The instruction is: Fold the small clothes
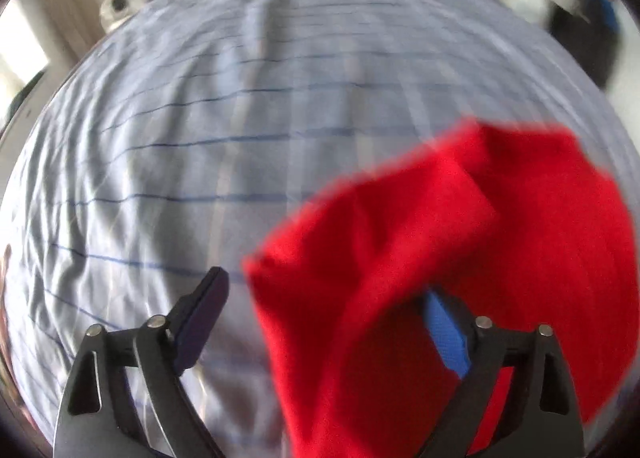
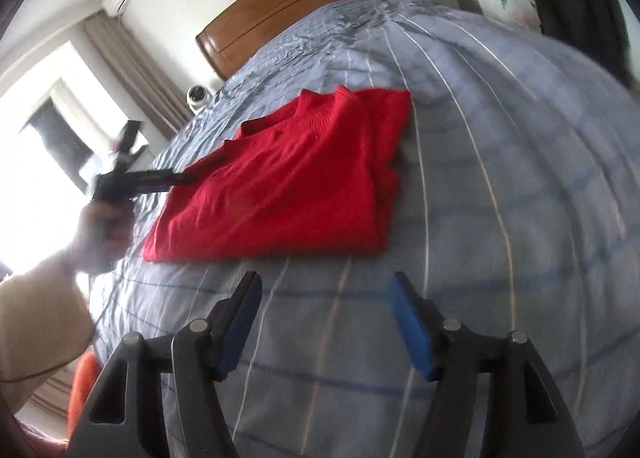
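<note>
Black grippers with blue pads, held by a person in a pale sleeve.
The left gripper [image 1: 320, 322] and right gripper [image 2: 326, 322] have black plastic arms, round silver screws and blue pads [image 2: 412, 326]. The hand [image 2: 106, 232] has a cream sleeve [image 2: 36, 322].

Window [image 2: 36, 161] glare, motion blur, fisheye warping

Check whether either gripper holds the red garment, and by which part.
Neither holds it: the left gripper stands open at the red knit garment's edge; the right gripper is open, clear of it.
</note>
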`<state>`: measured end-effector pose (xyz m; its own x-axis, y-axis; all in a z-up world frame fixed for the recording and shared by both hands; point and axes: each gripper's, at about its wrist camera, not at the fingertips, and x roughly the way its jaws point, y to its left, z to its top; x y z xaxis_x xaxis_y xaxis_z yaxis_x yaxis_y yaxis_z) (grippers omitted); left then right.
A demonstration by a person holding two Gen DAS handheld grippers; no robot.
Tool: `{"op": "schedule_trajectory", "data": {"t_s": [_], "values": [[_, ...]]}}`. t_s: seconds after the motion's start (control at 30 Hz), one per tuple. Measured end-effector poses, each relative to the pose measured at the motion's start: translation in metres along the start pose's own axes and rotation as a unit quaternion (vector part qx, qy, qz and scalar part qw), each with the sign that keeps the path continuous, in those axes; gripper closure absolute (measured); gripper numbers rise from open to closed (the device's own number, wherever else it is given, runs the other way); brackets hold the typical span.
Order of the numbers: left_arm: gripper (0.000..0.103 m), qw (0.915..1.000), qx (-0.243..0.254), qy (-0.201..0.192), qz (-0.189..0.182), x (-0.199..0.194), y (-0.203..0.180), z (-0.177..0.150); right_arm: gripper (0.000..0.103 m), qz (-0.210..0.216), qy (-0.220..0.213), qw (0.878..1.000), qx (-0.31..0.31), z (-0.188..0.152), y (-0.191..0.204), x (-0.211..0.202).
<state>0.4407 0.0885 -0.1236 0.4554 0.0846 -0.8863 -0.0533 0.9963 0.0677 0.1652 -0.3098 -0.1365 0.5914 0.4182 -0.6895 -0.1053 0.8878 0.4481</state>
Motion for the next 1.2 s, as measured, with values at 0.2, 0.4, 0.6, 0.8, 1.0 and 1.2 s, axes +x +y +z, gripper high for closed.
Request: {"op": "schedule_trajectory", "data": {"t_s": [0.2, 0.4, 0.6, 0.8, 1.0, 1.2], "values": [[0.012, 0.9883, -0.148, -0.017, -0.032, -0.011, 0.058, -0.005, 0.036, 0.013, -0.014, 1.000, 0.003, -0.017, -0.003, -0.004], [0.011, 0.9959, -0.022, -0.087, -0.006, -0.084, 0.033, -0.064, 0.034, 0.007, -0.024, 1.000, -0.008, -0.022, -0.004, 0.004], [0.008, 0.9911, 0.029, -0.130, 0.005, -0.140, 0.018, -0.097, 0.033, -0.007, -0.036, 0.999, -0.017, -0.028, -0.001, 0.003], [0.008, 0.9887, 0.048, -0.142, 0.009, -0.158, 0.008, -0.112, 0.033, -0.024, -0.045, 0.998, -0.041, -0.035, 0.004, 0.006], [0.008, 0.9889, 0.049, -0.140, 0.006, -0.164, 0.003, -0.121, 0.032, -0.035, -0.051, 0.996, -0.057, -0.039, 0.008, 0.008], [0.007, 0.9931, 0.032, -0.113, -0.001, -0.150, 0.008, -0.143, 0.031, -0.040, -0.049, 0.996, -0.062, -0.040, 0.010, 0.010]]}}
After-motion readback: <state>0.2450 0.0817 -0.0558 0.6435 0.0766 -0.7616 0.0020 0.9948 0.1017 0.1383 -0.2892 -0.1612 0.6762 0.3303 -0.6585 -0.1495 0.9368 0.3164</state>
